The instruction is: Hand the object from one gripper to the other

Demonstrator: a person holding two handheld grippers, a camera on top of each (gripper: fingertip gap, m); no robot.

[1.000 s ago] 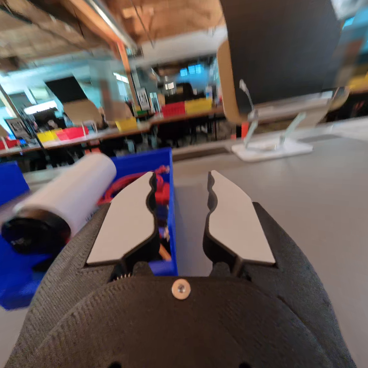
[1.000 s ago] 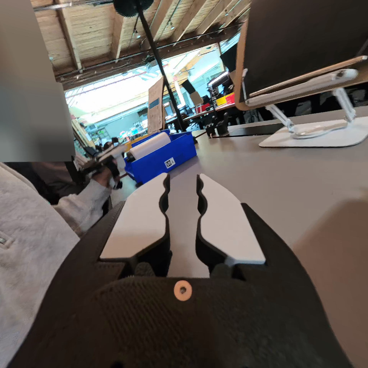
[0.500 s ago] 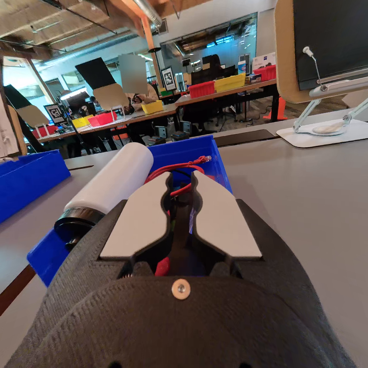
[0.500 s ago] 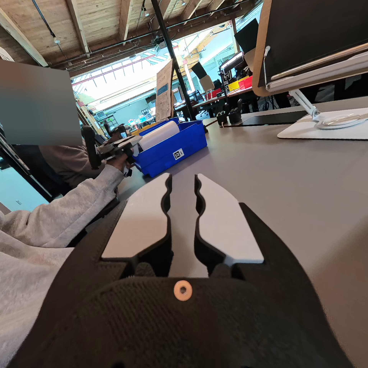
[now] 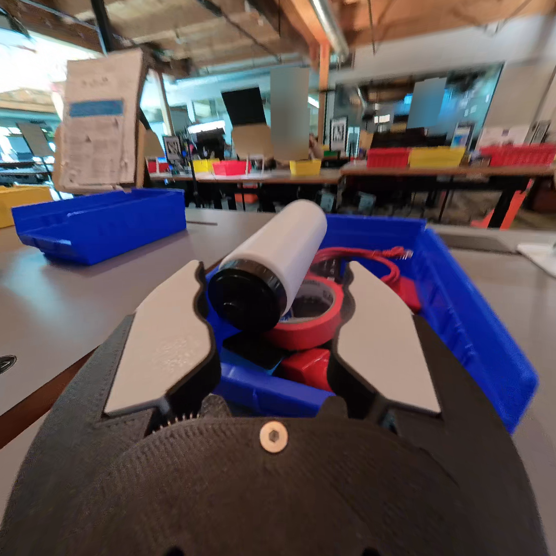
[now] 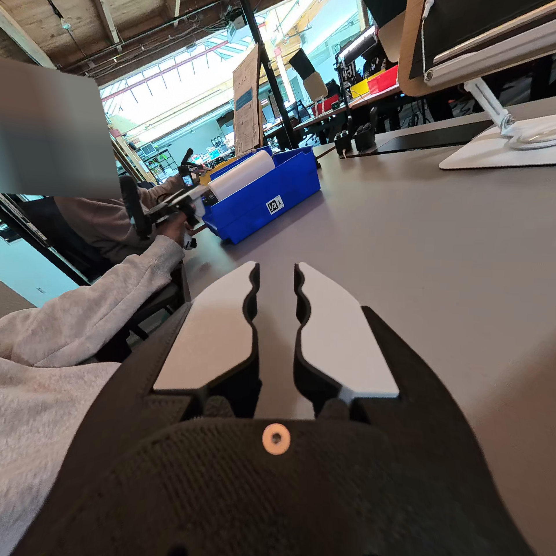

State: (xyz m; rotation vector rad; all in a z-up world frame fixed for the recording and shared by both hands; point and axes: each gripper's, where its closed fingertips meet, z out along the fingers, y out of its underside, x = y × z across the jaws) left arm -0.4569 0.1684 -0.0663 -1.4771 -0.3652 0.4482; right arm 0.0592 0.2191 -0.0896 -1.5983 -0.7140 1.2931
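Left wrist view: the left gripper (image 5: 273,270) has its jaws spread wide, empty, at the near end of a blue bin (image 5: 469,316) on the grey tabletop (image 5: 75,301). A white bottle (image 5: 282,249) with a black cap (image 5: 245,301) lies tilted in the bin, long axis running near to far, cap end nearest, between the fingertips but not touching them. It rests on a red tape roll (image 5: 313,316); a red cable (image 5: 388,264) lies farther right. A second blue bin (image 5: 102,219) sits far left.

Right wrist view: the right gripper (image 6: 276,266) holds nothing, jaws narrowly apart, over bare tabletop (image 6: 421,255). The bin (image 6: 264,192) with the bottle (image 6: 240,177) stands well apart, far left. The left gripper (image 6: 197,198) sits at the bin's left end.
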